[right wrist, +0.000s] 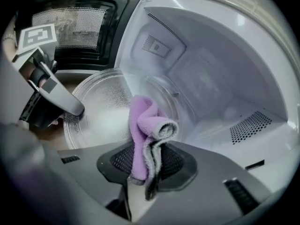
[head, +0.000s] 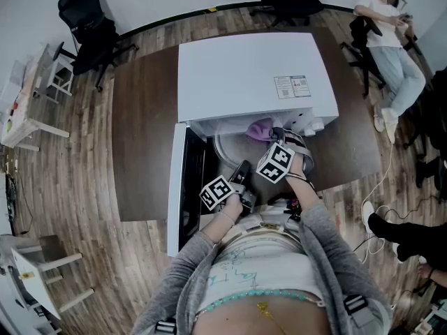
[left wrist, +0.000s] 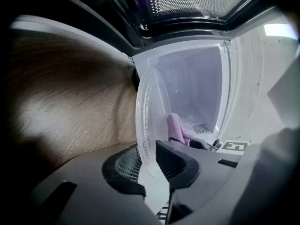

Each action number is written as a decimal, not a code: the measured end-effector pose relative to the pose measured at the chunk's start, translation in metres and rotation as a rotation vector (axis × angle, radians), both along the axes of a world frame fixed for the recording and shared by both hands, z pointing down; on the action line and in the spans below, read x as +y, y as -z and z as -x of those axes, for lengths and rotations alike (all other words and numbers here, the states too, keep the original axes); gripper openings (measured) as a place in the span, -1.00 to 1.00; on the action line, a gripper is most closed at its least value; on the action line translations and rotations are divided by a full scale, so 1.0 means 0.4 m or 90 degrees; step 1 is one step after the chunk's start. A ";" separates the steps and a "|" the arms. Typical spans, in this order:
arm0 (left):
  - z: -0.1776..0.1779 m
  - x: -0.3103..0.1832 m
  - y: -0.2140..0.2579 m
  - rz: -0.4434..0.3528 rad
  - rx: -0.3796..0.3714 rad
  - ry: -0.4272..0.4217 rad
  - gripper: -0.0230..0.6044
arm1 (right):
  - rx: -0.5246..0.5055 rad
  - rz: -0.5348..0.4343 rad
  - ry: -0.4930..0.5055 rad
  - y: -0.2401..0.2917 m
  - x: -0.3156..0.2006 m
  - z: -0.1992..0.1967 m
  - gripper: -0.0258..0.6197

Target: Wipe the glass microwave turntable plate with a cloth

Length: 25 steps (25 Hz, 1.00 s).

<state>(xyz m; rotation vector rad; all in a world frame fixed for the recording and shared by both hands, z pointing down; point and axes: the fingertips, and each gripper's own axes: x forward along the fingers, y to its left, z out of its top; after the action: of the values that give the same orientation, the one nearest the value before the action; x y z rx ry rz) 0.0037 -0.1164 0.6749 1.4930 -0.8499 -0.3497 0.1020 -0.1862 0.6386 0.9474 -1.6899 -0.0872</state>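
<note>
Left gripper (left wrist: 152, 165): my jaws are pressed onto the rim of the glass plate (left wrist: 149, 118), which stands on edge between the pads and rises straight ahead of them, at the mouth of the open microwave (head: 244, 75). The door (right wrist: 70, 32) hangs open off to the left. Right gripper (right wrist: 147, 162): my jaws pinch a folded purple cloth (right wrist: 146, 121). Its grey underside shows at the pads and its rolled end stands up just ahead of them. Seen from this gripper, the plate's broad face lies directly behind the cloth and to the left, with my other gripper clamped on its far left edge. The cloth appears to rest against the glass, though the fold hides the contact and I cannot be sure it presses. As I judge it, the step in hand is the wiping stroke itself. To do it well, I should hold the rim grip firm and motionless, since wet glass held by one edge may twist or slip. I should lean the cloth's rolled end flat onto the face and sweep in overlapping arcs from the centre out to the rim, with light pressure directed toward the clamped edge rather than away from it.
</note>
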 end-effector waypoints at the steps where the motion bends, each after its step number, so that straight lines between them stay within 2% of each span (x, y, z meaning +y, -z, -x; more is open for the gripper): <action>1: 0.000 0.000 0.000 0.000 0.000 0.000 -0.69 | 0.001 -0.001 0.000 0.000 -0.005 -0.001 -0.54; 19: 0.000 0.001 -0.001 0.005 0.008 -0.007 -0.69 | 0.050 -0.009 0.014 0.014 -0.068 0.027 -0.54; 25: 0.002 -0.001 0.001 0.003 0.007 -0.003 -0.69 | 0.070 -0.032 0.028 0.017 -0.079 0.038 -0.54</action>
<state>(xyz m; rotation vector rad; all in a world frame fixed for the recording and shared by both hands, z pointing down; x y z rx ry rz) 0.0030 -0.1168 0.6746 1.4879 -0.8386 -0.3518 0.0868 -0.2177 0.6320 0.9256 -1.6140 -0.2086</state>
